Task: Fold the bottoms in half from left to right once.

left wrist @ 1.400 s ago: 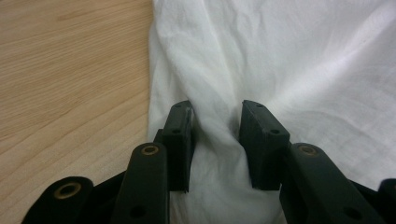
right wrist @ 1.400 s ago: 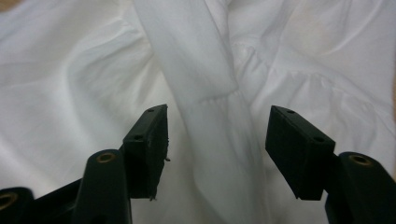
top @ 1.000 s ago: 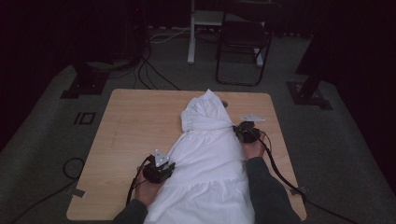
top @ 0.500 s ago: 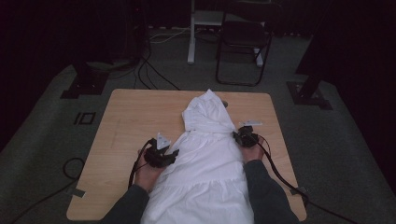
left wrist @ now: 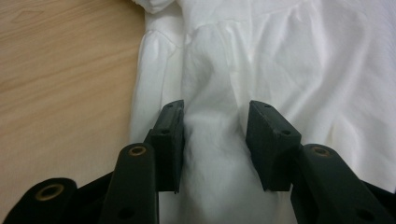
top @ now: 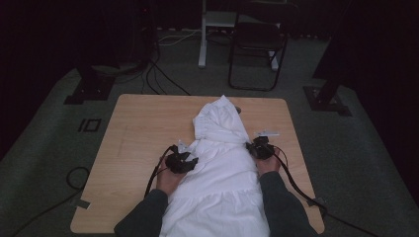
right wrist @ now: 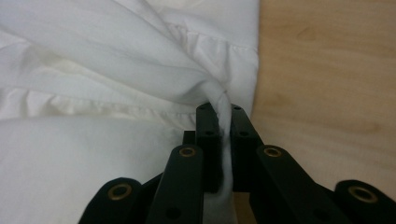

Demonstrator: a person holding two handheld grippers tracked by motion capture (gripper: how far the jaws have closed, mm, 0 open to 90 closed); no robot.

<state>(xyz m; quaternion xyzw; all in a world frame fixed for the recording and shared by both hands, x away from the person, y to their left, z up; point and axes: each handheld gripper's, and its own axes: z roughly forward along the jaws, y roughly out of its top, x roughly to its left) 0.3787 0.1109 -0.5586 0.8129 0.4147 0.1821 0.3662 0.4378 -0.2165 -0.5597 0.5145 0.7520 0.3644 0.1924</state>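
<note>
White cotton garment lay on pale wooden counter, right tongs pinched a twisted fold, left tongs, just closing, half-open astride a ridge.

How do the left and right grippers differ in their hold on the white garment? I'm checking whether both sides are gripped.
The right gripper is shut on a thin twisted fold of the white garment; the left gripper stands open, its jaws just closing, cloth lying loose between them. The right works the garment's edge beside bare table; the left reaches further onto the cloth. Both are black and two-jawed.
</note>
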